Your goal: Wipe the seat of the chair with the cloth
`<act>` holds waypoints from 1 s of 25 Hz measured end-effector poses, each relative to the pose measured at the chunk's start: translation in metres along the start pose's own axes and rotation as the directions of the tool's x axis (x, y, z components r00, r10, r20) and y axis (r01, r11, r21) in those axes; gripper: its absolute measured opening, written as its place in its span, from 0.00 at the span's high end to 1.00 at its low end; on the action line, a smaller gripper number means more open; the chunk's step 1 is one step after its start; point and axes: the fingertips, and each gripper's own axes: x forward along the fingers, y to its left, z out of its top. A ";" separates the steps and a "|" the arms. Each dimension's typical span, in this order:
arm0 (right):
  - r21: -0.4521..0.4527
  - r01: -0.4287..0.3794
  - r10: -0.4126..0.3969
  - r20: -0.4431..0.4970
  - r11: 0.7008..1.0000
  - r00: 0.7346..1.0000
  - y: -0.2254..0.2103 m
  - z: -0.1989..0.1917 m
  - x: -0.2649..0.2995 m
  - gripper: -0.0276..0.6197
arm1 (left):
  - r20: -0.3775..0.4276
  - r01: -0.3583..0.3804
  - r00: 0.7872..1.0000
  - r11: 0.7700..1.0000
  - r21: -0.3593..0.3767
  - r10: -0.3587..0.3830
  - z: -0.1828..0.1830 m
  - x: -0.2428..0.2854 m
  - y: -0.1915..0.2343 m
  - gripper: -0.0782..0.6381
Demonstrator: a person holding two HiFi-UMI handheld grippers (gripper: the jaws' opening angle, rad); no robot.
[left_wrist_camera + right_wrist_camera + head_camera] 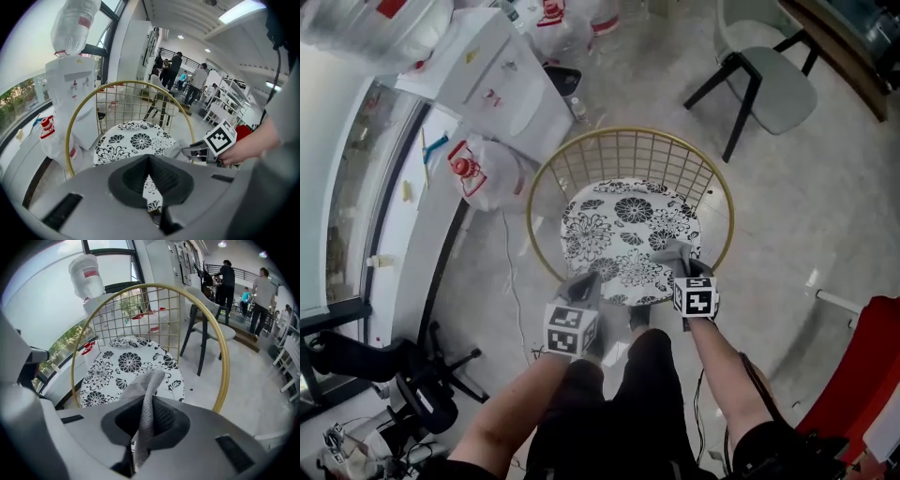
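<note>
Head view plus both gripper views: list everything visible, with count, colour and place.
chair: one, gold wire frame, black-and-white flowered seat, centre
cloth: one, grey, over the seat's front
water dispenser: one, white, behind-left of chair
plastic bags: a few, white with red print, around dispenser
second chair: one, grey seat, black legs, upper right
office chair: one, black, lower left
people: several, far background
left gripper: grey, jaws together, empty, at seat's front edge
right gripper: grey, shut on cloth
</note>
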 end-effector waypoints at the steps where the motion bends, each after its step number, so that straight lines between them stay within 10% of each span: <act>1: -0.017 -0.025 0.025 0.006 1.000 1.000 0.009 0.006 -0.005 0.92 | 0.007 -0.004 1.000 1.000 -0.004 0.004 0.005 -0.004 -0.001 0.88; 8: -0.100 -0.257 0.263 0.058 0.961 0.963 0.101 0.049 -0.012 0.92 | 0.035 -0.074 0.996 0.995 -0.071 0.077 0.018 -0.028 0.020 0.88; 13: 0.006 -0.384 0.382 0.094 0.923 0.919 0.157 0.073 0.002 0.92 | 0.064 -0.121 0.989 0.978 -0.173 0.133 0.011 -0.044 0.043 0.88; 25: 0.000 -0.451 0.451 0.040 0.892 0.892 0.253 0.080 0.105 0.92 | 0.047 -0.153 0.985 0.967 -0.205 0.165 -0.043 -0.049 0.105 0.88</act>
